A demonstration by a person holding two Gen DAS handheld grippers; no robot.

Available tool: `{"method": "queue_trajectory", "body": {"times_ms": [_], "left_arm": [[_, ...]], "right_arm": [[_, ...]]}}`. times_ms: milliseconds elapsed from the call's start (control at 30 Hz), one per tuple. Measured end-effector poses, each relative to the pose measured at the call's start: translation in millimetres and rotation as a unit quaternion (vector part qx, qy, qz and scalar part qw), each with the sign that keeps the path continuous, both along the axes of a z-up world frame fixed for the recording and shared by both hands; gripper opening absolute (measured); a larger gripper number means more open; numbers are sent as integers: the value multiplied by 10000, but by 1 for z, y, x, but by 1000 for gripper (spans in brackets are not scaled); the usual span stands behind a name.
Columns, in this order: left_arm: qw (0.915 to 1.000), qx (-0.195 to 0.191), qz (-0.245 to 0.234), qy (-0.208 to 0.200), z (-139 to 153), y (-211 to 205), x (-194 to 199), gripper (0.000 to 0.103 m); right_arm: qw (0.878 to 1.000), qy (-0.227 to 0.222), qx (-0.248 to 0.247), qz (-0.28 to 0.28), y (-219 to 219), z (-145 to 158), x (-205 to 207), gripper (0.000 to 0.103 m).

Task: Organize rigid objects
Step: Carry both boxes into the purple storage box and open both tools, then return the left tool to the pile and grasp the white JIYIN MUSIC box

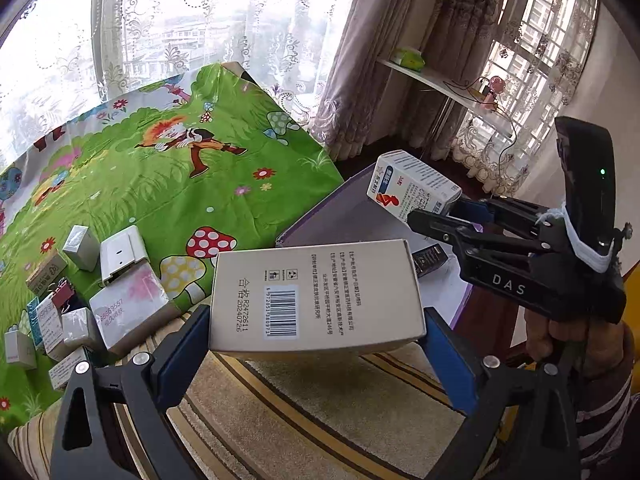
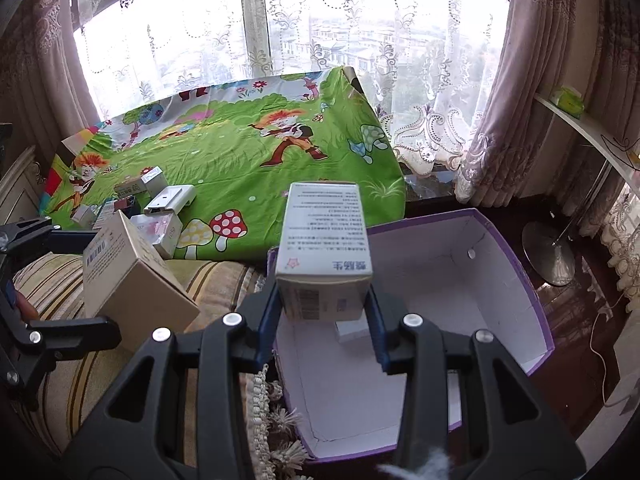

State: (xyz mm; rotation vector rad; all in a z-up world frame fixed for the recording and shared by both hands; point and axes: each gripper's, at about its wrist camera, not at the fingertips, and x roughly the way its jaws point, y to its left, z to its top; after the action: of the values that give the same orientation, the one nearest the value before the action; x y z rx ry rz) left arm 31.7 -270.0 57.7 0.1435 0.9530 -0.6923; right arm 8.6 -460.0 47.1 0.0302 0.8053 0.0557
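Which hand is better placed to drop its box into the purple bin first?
Right. The right gripper holds the white medicine box directly above the open purple bin. The left gripper holds the beige barcode box over the striped cushion, short of the bin.

A green cartoon cloth (image 2: pixel 240 168) covers the table before lace curtains (image 2: pixel 320 32). A striped rug (image 1: pixel 320 408) lies below it. At the right, a white shelf (image 1: pixel 444 82) holds a green packet (image 1: pixel 408 58).
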Motion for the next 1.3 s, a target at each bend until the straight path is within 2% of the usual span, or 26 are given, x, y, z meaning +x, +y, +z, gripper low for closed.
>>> {"method": "queue_trajectory", "body": {"times_ms": [233, 300, 367, 400, 433, 533, 767, 867, 1033, 1100, 1167, 1300], "left_arm": [[9989, 119, -459, -42, -2, -37, -17, 101], [9983, 18, -582, 51, -2, -41, -19, 103], [9976, -80, -680, 92, -1, -42, -22, 103], [9972, -112, -732, 57, 0, -42, -23, 103], [9966, -187, -802, -13, 1, -42, -26, 103], [9934, -512, -1024, -41, 6, -39, -29, 103], [9929, -851, -819, -117, 18, -20, -23, 103], [9949, -813, -564, -197, 20, -6, -17, 103], [9954, -920, -254, 4, 18, 20, -6, 103], [9962, -852, -170, -62, 19, 31, -6, 101], [9969, -776, -117, -89, 19, 43, -6, 93], [9980, -537, 277, -209, 19, 78, -2, 92]], "right_arm": [[9994, -63, -27, -330, -28, -1, -13, 44], [9994, -20, -4, -334, -31, -2, -14, 46], [9993, -44, 21, -357, -33, -1, -14, 63], [9992, -87, 35, -382, -34, 0, -15, 78], [9991, -146, 52, -404, -34, 1, -16, 84], [9991, -193, 97, -373, -32, 3, -15, 85], [9997, -130, 160, -157, -23, 0, -14, 85], [9996, -98, 243, -132, -20, -1, -12, 85], [9998, -113, 143, 30, -5, 2, -12, 85], [9996, -199, 128, 157, 2, 6, -13, 85], [9992, -218, 206, 276, 10, 10, -11, 85], [9980, -146, 287, 535, 30, 15, -2, 85]]}}
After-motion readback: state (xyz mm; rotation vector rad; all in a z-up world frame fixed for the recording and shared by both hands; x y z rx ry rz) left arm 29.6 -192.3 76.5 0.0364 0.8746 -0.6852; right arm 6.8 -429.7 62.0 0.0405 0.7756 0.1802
